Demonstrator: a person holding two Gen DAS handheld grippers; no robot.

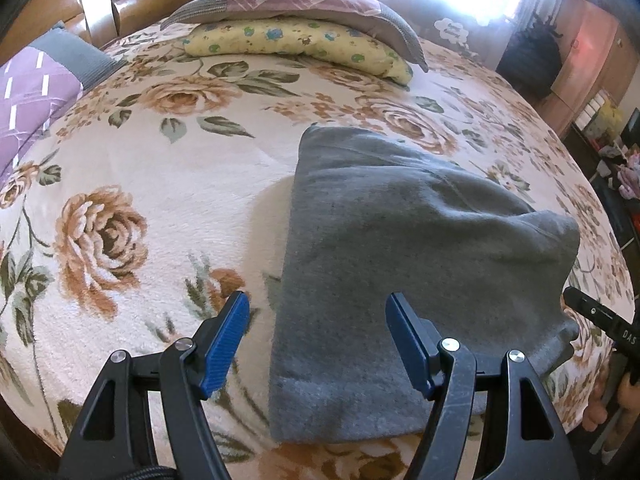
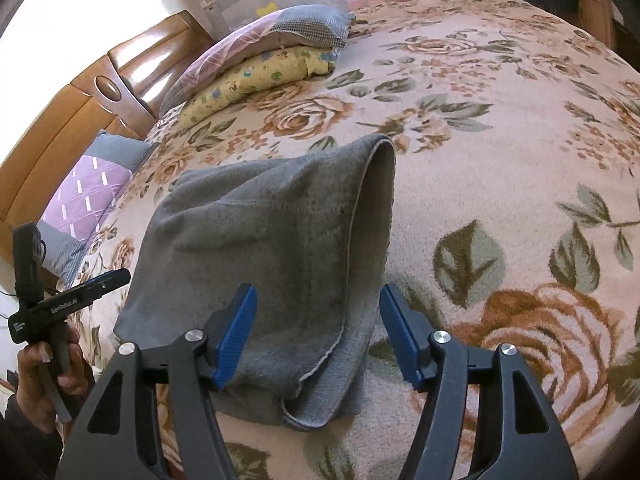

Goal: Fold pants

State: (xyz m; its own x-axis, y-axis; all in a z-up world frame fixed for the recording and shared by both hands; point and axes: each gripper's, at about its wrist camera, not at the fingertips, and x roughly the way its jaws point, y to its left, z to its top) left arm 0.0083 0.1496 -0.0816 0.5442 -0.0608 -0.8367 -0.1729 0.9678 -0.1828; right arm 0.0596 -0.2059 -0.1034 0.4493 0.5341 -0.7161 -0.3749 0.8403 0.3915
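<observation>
The grey pants (image 1: 400, 220) lie folded into a thick rectangle on the floral bed blanket (image 1: 160, 200). My left gripper (image 1: 317, 298) hovers open over the near left edge of the pants, with its blue pads apart and nothing pressed between them. In the right wrist view the pants (image 2: 260, 232) show a raised fold and a hemmed edge along their right side. My right gripper (image 2: 318, 290) stands open over the near right corner, where cloth lies beneath the gap but the pads do not touch it.
Stacked pillows (image 1: 296, 20) lie at the far end, with a purple cushion (image 1: 28, 108) and a wooden headboard (image 2: 80, 120) at the left. The bed's blanket (image 2: 500, 140) spreads wide to the right. A hand (image 2: 44, 364) holds the left gripper's black handle (image 2: 72, 300).
</observation>
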